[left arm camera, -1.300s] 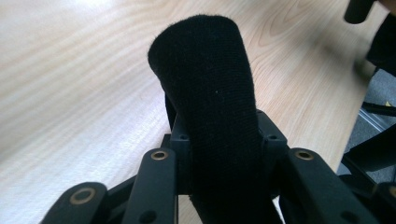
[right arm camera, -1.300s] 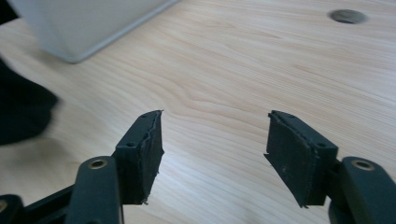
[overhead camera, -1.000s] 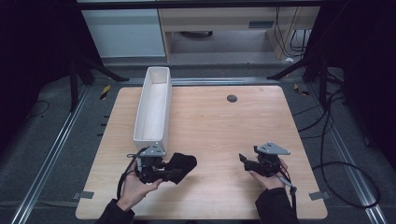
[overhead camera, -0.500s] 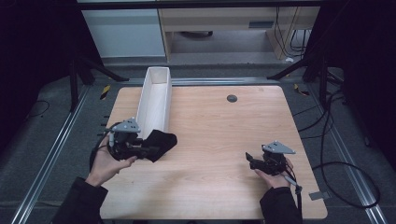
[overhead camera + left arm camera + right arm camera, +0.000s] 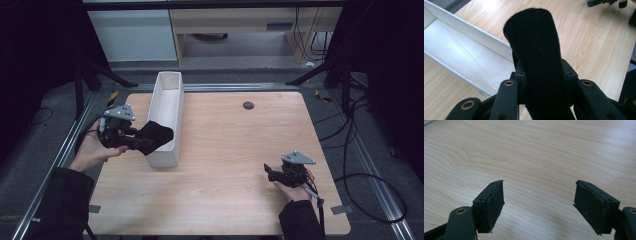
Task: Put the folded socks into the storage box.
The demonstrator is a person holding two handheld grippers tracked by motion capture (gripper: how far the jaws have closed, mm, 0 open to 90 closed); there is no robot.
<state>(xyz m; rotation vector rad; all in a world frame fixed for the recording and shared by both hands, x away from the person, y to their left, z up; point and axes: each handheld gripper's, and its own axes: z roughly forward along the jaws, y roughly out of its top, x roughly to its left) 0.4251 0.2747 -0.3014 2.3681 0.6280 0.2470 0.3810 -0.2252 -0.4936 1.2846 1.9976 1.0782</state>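
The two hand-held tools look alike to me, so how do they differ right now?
The left tool is shut on a black cloth; the right tool holds nothing, its jaws having just opened wide. The left tool is raised beside the white bin, the cloth's end hanging over its rim; the right tool sits low over bare wooden table. Both are black, with a grey plate on top.

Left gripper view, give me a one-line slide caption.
Left tool clamps a black cloth above the white bin on the table.
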